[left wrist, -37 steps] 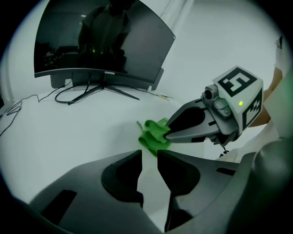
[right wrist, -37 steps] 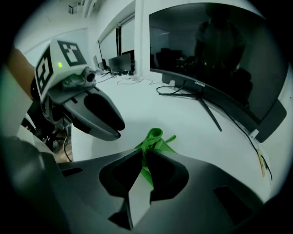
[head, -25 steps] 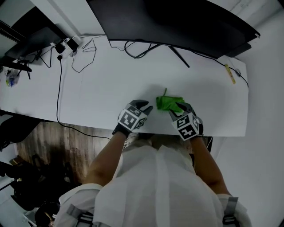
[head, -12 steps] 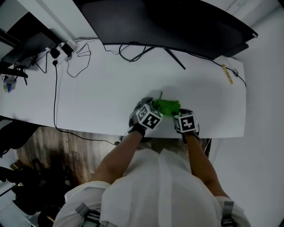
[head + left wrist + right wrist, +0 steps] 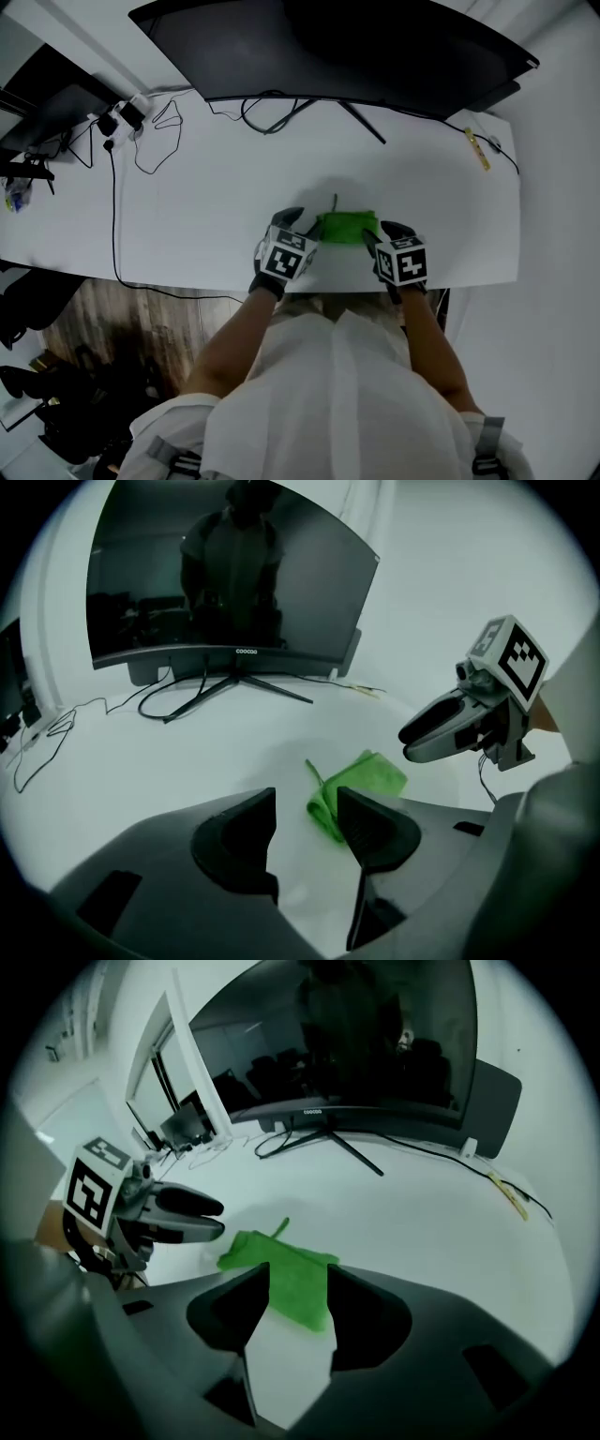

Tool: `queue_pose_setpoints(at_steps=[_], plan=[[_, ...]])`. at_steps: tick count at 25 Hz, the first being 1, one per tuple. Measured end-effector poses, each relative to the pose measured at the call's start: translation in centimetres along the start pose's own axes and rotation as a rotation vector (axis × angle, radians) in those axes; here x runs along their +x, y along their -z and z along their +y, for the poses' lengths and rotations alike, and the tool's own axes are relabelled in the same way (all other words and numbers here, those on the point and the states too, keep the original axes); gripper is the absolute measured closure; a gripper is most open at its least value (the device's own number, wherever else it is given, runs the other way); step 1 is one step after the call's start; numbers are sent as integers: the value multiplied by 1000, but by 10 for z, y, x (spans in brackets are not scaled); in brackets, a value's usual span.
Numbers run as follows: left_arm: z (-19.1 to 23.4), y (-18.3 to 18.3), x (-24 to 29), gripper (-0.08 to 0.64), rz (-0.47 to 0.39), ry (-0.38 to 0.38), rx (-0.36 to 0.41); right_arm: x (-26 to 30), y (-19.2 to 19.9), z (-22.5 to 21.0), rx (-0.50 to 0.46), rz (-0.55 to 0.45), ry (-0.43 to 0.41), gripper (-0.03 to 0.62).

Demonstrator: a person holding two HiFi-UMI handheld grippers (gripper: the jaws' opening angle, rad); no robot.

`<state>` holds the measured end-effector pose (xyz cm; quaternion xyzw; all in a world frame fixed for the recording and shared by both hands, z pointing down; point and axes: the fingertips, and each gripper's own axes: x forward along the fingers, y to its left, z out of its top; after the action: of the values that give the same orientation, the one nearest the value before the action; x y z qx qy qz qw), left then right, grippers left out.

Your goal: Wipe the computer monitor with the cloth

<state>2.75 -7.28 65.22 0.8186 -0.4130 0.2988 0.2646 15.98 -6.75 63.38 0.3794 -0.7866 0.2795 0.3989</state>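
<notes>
Because the cloth (image 5: 348, 226) lies on the surface (image 5: 206, 206), the left gripper (image 5: 307, 803) and right gripper (image 5: 298, 1283) flank it, jaws opening around its ends without pinching, likely readying a grasp.

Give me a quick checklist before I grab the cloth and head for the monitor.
1. Green cloth lies folded on the desk between both grippers: ok.
2. Jaws of left gripper are opening, but cloth sits off toward one jaw, not centred: not ok.
3. Jaws of right gripper are opening, cloth edge in the gap, not pinched: ok.
4. Desk between cloth and monitor is bare; cables stay by the stand: ok.
5. Where the screen is dirty: cannot tell.
</notes>
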Motion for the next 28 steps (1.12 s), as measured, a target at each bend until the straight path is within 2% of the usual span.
queue_pose_setpoints(at_steps=[2,4,7,10,14,18,20,23,24,28], plan=[[-5,1,-2,345,5,17,21,7,-7,17,-29,-6,-16,410],[-8,4,-3,346,14,27,30,23,-6,24,-48,49,14,407],[-11,9,-8,347,20,39,30,47,5,27,59,148,36,337],[-7,11,-15,348,8,38,19,67,14,36,122,191,37,334],[4,10,-29,353,-21,33,-7,78,21,64,169,203,-9,333],[15,9,-37,370,-60,47,-82,74,30,52,125,212,58,334],[18,9,-37,394,-78,69,-129,75,29,52,80,189,58,339],[19,4,-38,433,-133,116,-194,75,23,58,-41,148,61,470],[19,-1,-40,453,-166,136,-216,75,21,59,-77,138,62,495],[25,-24,-51,510,-292,183,-275,73,18,59,-118,89,-30,508]])
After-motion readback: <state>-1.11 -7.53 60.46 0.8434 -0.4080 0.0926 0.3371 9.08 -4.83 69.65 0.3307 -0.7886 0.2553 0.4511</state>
